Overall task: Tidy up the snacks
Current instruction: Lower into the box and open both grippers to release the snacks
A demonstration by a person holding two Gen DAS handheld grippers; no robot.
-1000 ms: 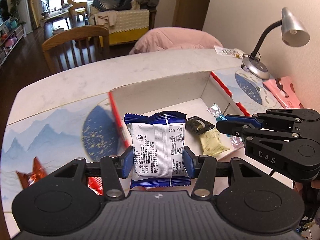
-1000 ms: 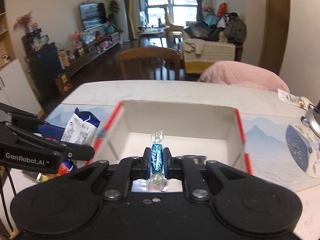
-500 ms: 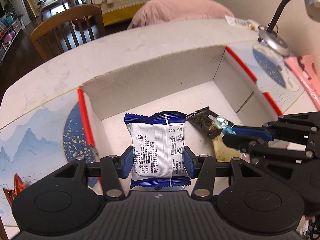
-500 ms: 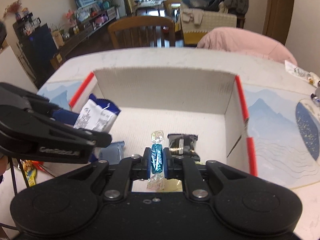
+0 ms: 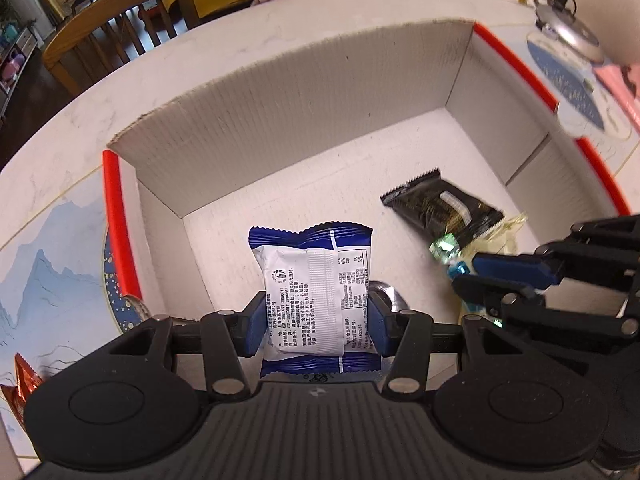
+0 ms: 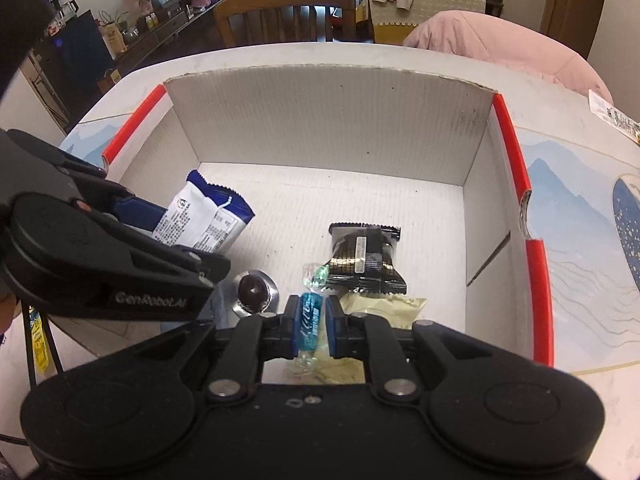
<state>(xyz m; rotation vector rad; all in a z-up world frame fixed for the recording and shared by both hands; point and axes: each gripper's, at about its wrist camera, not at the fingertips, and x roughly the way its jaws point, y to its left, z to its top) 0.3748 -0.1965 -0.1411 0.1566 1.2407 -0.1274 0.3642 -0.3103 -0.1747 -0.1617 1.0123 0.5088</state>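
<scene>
A: Left gripper (image 5: 316, 322) clamps the blue pack (image 5: 314, 292) across its middle, over the box (image 5: 304, 92). Light, crinkly, squashable.

B: Right gripper (image 6: 312, 326) pinches the candy (image 6: 310, 320) mid-wrapper above the box floor; small, slippery.

Both hand-held grippers (image 5: 316, 322) (image 6: 311, 322) moved over the box (image 6: 328, 120).

Left gripper (image 5: 318, 322): matte black body, ribbed top plate, two round recessed discs, silver screws on the linkage arms, blue pads on the jaws. White "GenRobot.AI" lettering on its side, seen from the right wrist. Right gripper (image 6: 313, 322): same black build, silver screws, blue pads. Thin black cable at lower left.
</scene>
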